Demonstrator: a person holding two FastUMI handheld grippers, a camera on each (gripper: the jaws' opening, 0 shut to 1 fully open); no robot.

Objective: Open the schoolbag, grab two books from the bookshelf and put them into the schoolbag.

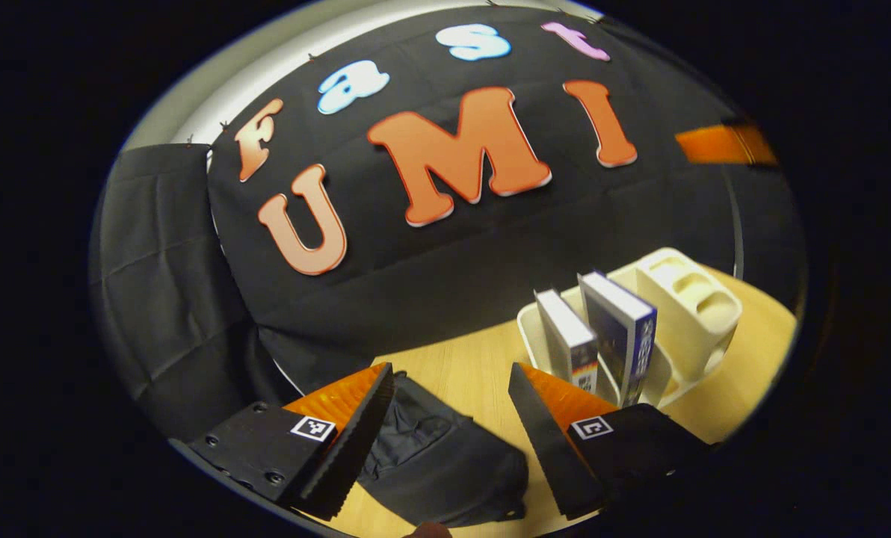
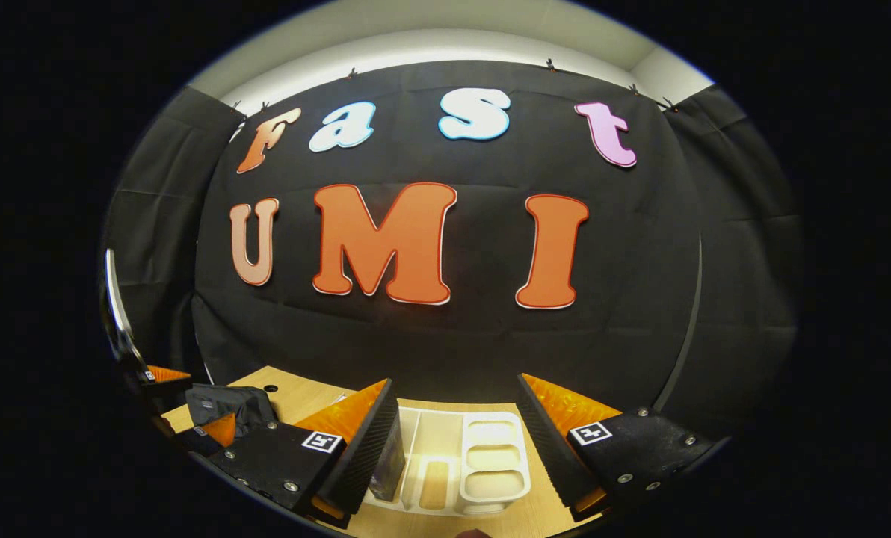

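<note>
In the left gripper view, the black schoolbag (image 1: pixel 438 456) lies on the wooden table, just beneath my left gripper (image 1: pixel 449 441), which hangs open above it. To the right stands the cream bookshelf (image 1: pixel 688 310) holding two upright books, a white-covered one (image 1: pixel 565 340) and a blue one (image 1: pixel 625 332). In the right gripper view my right gripper (image 2: pixel 457 448) is open above the bookshelf (image 2: pixel 490 463). One dark book (image 2: pixel 389 463) is half hidden behind its left finger. Far left, the left gripper (image 2: pixel 191 403) straddles the schoolbag (image 2: pixel 229 403).
The wooden table (image 1: pixel 475 366) runs up to the black cloth wall behind. The bookshelf has several empty rounded compartments (image 2: pixel 494 456) on its right side. A blurred orange bar (image 1: pixel 722 143) shows at the upper right of the left gripper view.
</note>
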